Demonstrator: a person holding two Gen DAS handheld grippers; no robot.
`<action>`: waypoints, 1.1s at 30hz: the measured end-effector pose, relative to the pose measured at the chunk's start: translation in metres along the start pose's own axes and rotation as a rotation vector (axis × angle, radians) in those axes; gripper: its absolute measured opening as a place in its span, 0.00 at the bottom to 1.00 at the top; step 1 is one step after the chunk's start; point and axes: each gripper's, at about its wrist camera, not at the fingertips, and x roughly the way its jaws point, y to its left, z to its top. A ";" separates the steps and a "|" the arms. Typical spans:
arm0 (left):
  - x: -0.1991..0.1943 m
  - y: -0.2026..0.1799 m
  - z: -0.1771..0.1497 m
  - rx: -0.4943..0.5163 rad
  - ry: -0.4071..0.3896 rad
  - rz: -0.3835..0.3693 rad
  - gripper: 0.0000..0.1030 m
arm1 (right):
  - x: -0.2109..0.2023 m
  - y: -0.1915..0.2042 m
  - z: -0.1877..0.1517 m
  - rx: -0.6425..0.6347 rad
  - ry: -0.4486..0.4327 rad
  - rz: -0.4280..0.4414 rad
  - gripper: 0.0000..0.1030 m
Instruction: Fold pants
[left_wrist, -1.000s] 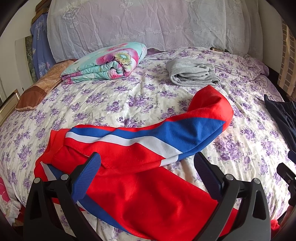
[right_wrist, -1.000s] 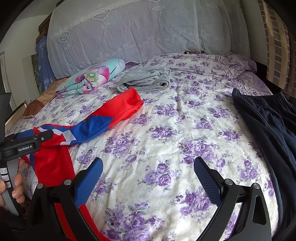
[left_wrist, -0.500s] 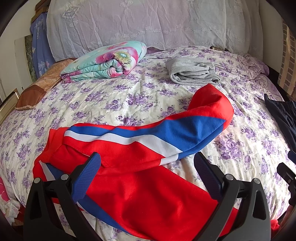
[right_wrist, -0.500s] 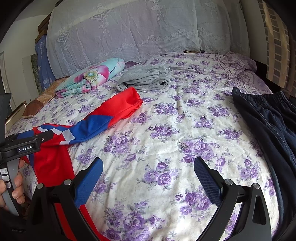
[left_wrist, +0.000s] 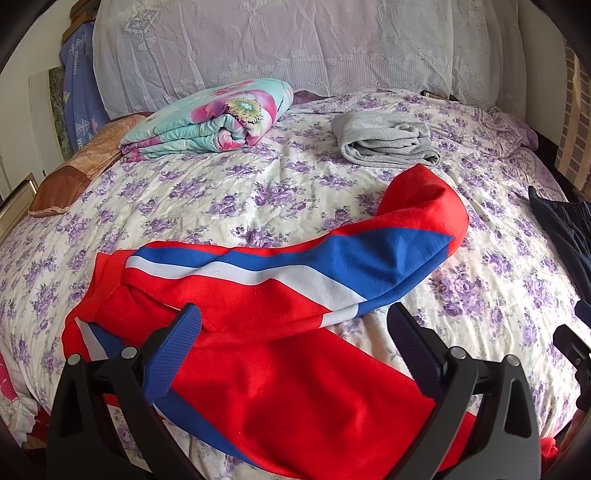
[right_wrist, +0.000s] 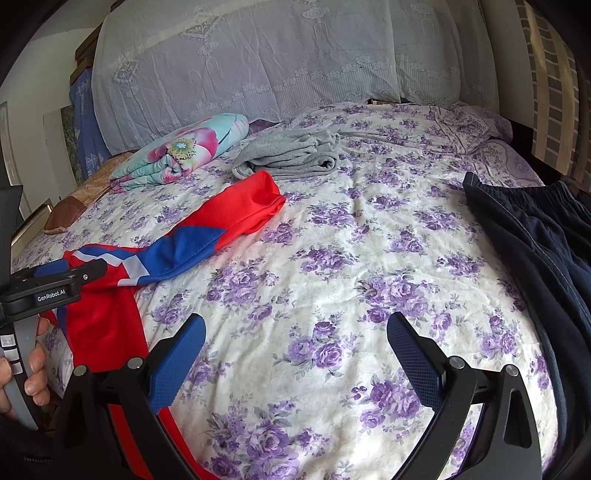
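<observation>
Red pants with blue and white stripes (left_wrist: 295, 354) lie crumpled on the flowered bed, one leg folded over toward the back right; they also show in the right wrist view (right_wrist: 177, 251) at the left. My left gripper (left_wrist: 295, 325) is open and empty, hovering over the red cloth near the front edge. My right gripper (right_wrist: 295, 332) is open and empty above bare bedsheet (right_wrist: 332, 280), to the right of the red pants. The left gripper's body (right_wrist: 44, 291) shows at the left of the right wrist view.
Dark navy pants (right_wrist: 535, 258) lie at the bed's right side. A folded grey garment (left_wrist: 384, 144) and a folded flowered quilt (left_wrist: 214, 118) sit toward the headboard. A brown pillow (left_wrist: 74, 173) lies at the far left. A lace cover (left_wrist: 295, 48) hangs behind.
Both views have crept slightly forward over the bed. The pants have not moved and both grippers stay open.
</observation>
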 end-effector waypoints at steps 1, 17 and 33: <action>0.000 0.000 0.000 0.000 0.000 0.000 0.95 | 0.000 0.000 0.000 0.000 0.000 0.001 0.96; 0.003 -0.002 0.000 -0.005 0.008 -0.008 0.95 | 0.001 0.001 -0.001 -0.003 0.003 -0.002 0.96; 0.003 -0.002 0.001 -0.006 0.010 -0.010 0.95 | 0.001 0.002 0.000 -0.003 0.004 -0.005 0.96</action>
